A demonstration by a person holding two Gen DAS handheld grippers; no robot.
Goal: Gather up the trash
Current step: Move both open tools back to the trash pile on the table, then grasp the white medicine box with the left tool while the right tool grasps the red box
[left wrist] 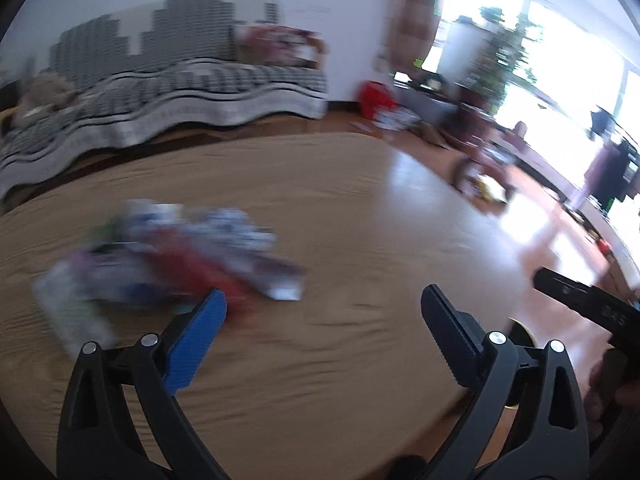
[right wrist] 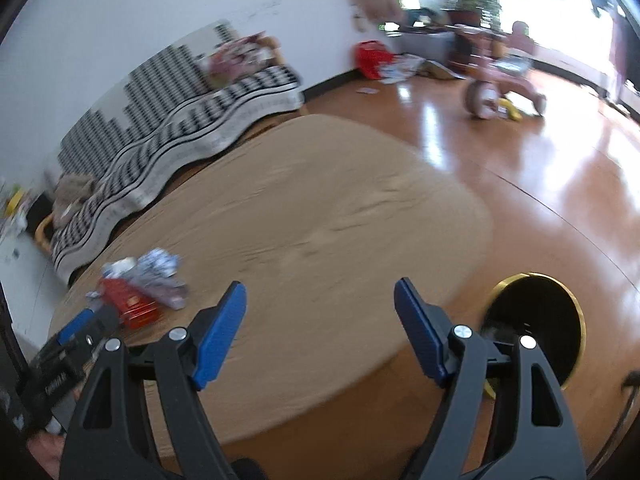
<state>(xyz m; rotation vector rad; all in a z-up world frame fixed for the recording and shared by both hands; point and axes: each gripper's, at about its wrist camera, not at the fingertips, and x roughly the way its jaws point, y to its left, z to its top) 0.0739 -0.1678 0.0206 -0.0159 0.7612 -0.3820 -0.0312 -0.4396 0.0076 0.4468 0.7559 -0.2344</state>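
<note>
A blurred pile of trash wrappers (left wrist: 168,260), red, white and blue, lies on the round wooden table (left wrist: 340,220). My left gripper (left wrist: 322,300) is open and empty just right of and in front of the pile. In the right wrist view the pile (right wrist: 140,284) sits at the table's far left, with a red packet (right wrist: 130,302) in front. My right gripper (right wrist: 320,296) is open and empty over the table's near edge. A black bin with a gold rim (right wrist: 536,320) stands on the floor at the right. The left gripper (right wrist: 76,332) shows at the left edge.
A sofa with a black and white cover (right wrist: 168,136) stands behind the table (right wrist: 320,200). A pink tricycle (right wrist: 500,80) and a red bag (right wrist: 370,58) with scattered papers sit on the shiny wooden floor. The right gripper's tip (left wrist: 580,300) shows at the right.
</note>
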